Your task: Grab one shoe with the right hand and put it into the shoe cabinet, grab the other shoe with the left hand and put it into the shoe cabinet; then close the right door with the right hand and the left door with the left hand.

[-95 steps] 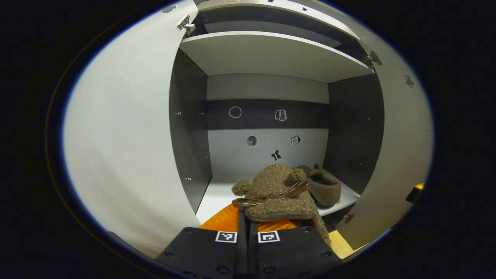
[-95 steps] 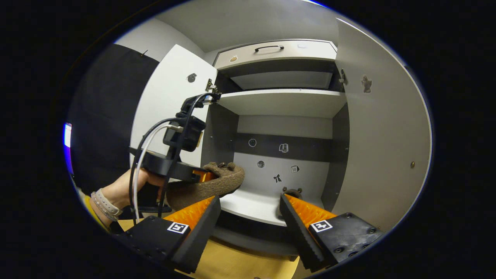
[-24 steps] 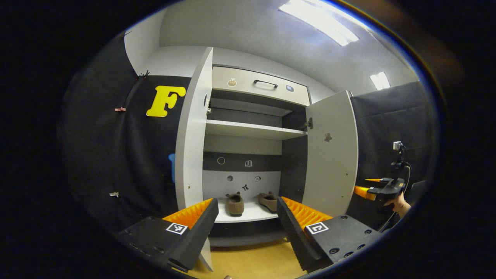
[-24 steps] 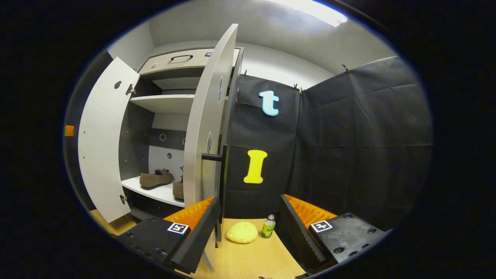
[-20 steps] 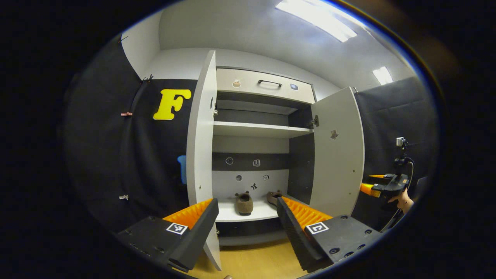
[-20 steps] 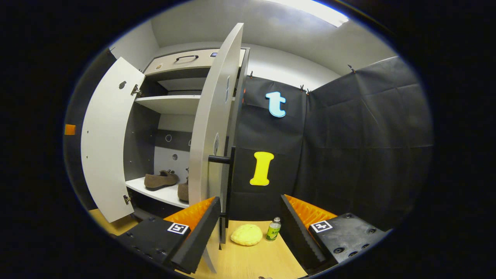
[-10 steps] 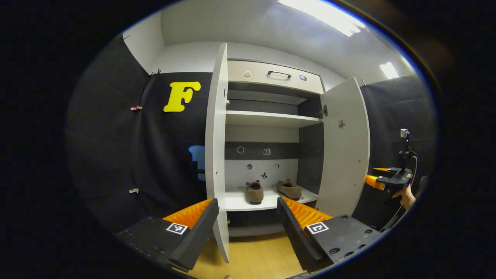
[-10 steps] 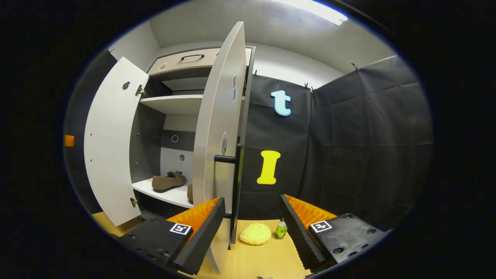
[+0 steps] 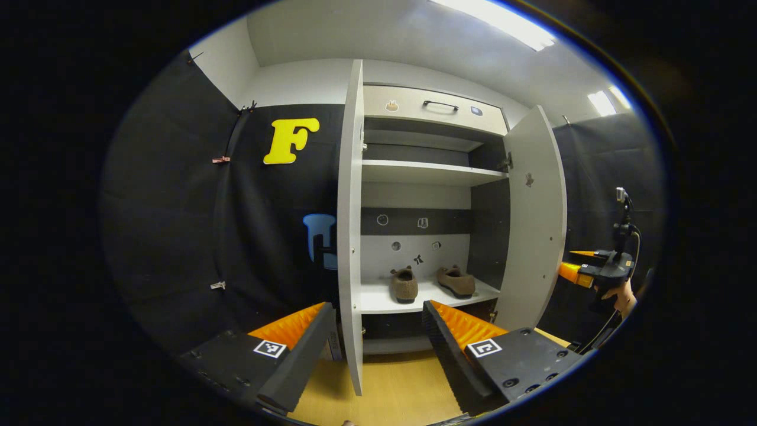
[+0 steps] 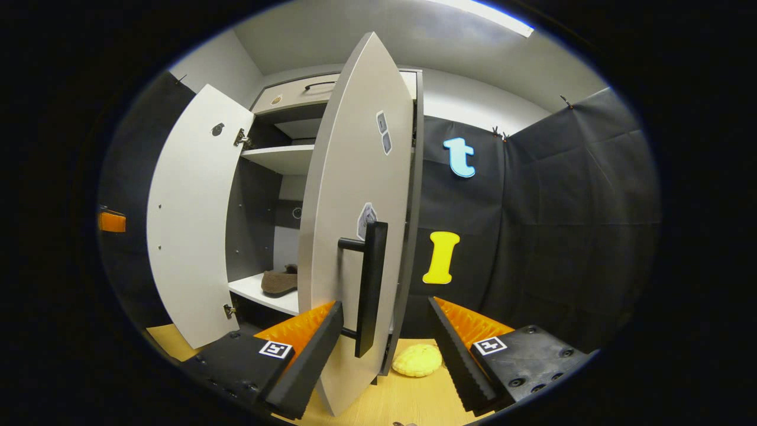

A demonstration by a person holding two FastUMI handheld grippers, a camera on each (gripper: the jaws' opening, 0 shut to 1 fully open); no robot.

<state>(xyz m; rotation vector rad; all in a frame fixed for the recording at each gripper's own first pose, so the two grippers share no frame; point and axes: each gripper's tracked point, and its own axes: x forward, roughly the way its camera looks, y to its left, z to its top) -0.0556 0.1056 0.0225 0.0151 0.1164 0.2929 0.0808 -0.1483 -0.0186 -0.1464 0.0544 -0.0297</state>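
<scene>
The shoe cabinet [image 9: 432,171] stands with both doors open. Two brown shoes [image 9: 404,284] [image 9: 456,280] sit side by side on its bottom shelf. My left gripper [image 9: 377,306] is open and holds nothing; the left door [image 9: 350,236] stands edge-on just ahead, between its fingers. My right gripper [image 10: 384,305] is open too, close to the outer face of the right door [image 10: 355,195]. That door's black handle [image 10: 369,278] shows between its fingers, nearer the left one. One shoe [image 10: 279,281] peeks out past this door.
A hand holds the right gripper [image 9: 582,273] beyond the right door [image 9: 532,219]. A yellow lump [image 10: 417,361] lies on the wooden floor [image 10: 378,402] behind the right door. The left door's inner face [image 10: 189,219] stands at the left.
Both shoes were set on the bottom shelf and both grippers pulled back, open. The right gripper has since closed in on the right door's handle; the left view has swung towards the left door's edge.
</scene>
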